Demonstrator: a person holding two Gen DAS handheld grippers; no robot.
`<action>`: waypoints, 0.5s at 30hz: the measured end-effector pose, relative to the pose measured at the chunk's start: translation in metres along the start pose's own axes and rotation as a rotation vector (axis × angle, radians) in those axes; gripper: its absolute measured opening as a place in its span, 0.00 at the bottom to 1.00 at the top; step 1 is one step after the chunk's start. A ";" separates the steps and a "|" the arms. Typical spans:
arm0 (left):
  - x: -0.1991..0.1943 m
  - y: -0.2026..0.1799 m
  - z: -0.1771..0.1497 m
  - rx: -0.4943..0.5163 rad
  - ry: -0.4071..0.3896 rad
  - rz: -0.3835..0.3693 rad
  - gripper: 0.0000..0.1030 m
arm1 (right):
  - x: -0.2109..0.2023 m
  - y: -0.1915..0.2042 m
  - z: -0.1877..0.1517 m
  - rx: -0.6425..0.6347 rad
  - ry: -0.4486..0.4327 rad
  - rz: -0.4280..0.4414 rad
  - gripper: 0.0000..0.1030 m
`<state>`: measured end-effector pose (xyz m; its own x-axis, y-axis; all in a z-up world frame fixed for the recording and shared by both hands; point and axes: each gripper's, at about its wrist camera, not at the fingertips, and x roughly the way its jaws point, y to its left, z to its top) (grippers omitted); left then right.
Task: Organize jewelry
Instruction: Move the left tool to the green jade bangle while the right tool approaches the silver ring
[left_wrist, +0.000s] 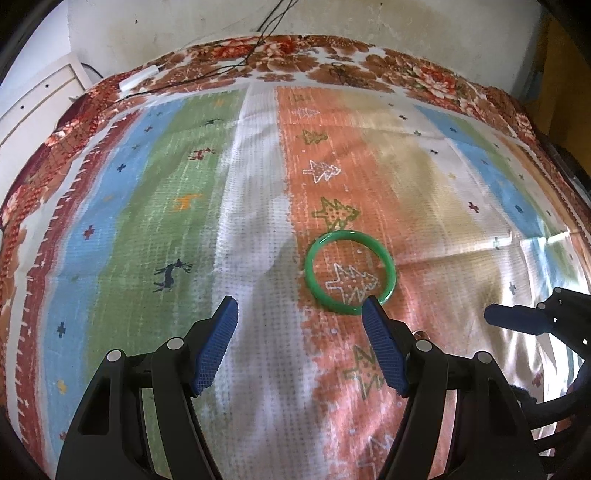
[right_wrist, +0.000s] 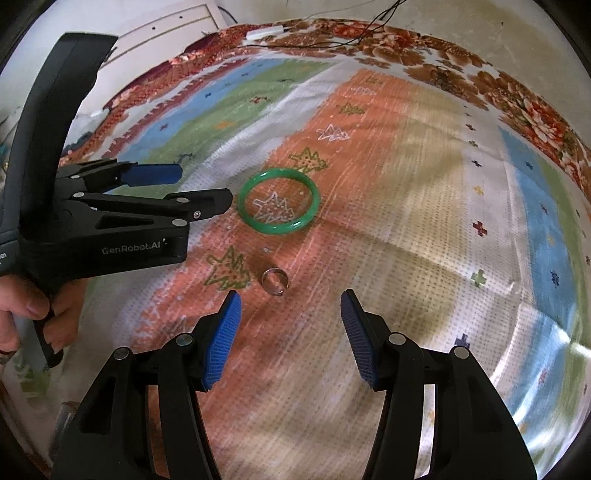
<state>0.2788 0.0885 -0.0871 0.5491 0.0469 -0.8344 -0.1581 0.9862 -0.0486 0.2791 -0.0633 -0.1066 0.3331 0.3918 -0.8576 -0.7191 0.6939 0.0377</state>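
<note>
In the left wrist view, the left gripper (left_wrist: 300, 308) is seen nearest the lens, its blue pads spread wide with nothing held between them. A green bangle (left_wrist: 349, 272) lies flat on the striped cloth (left_wrist: 184, 229) just ahead, its near rim hidden behind the right-hand pad. The right gripper (left_wrist: 517, 317) is glimpsed at the right edge. In the right wrist view, the right gripper (right_wrist: 290, 300) is likewise spread apart and empty; a small metal ring (right_wrist: 274, 281) lies just beyond its fingertips, and the bangle (right_wrist: 277, 205) is found farther on, beside the left gripper (right_wrist: 207, 190).
</note>
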 end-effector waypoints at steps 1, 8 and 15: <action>0.002 0.000 0.001 0.004 0.001 0.002 0.68 | 0.002 0.000 0.001 -0.002 0.002 0.001 0.54; 0.013 0.000 0.006 0.003 0.010 -0.003 0.69 | 0.016 0.002 0.007 -0.027 0.029 0.019 0.54; 0.026 0.000 0.011 0.001 0.032 -0.002 0.69 | 0.030 0.005 0.008 -0.042 0.058 0.023 0.54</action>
<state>0.3024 0.0914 -0.1027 0.5232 0.0400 -0.8512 -0.1563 0.9865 -0.0497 0.2905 -0.0432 -0.1276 0.2812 0.3707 -0.8852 -0.7515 0.6587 0.0371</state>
